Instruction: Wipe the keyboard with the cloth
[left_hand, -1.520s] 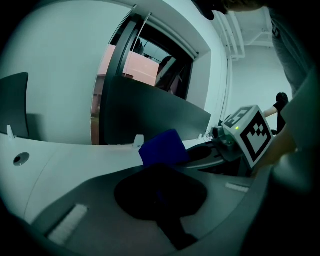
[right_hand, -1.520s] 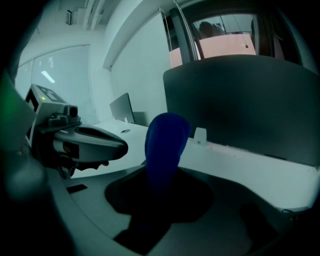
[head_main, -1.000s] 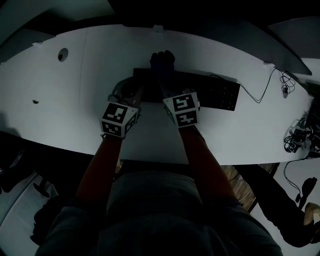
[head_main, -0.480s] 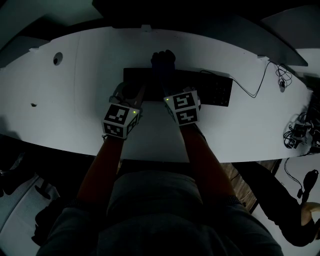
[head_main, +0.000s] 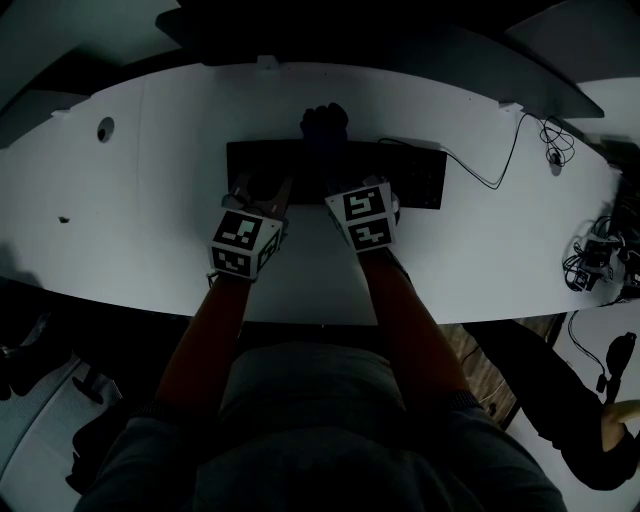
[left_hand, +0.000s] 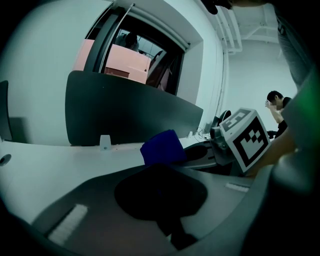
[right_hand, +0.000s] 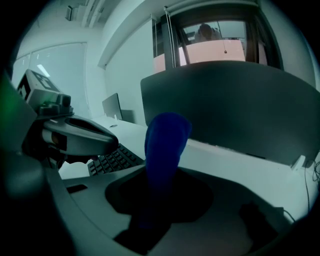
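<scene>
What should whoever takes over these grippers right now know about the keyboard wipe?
Right gripper: shut on the blue cloth, which sticks up over the middle of the keyboard, near its far edge.
Left gripper: over the keyboard's left part, no cloth in it; too dark to tell whether it is open or shut.
Keyboard: flat on the white desk.
Done: cloth gripped and brought to the keyboard; how much is already wiped can't be told.
Left: probably sweep the cloth along the keys, including the right-hand section.
</scene>
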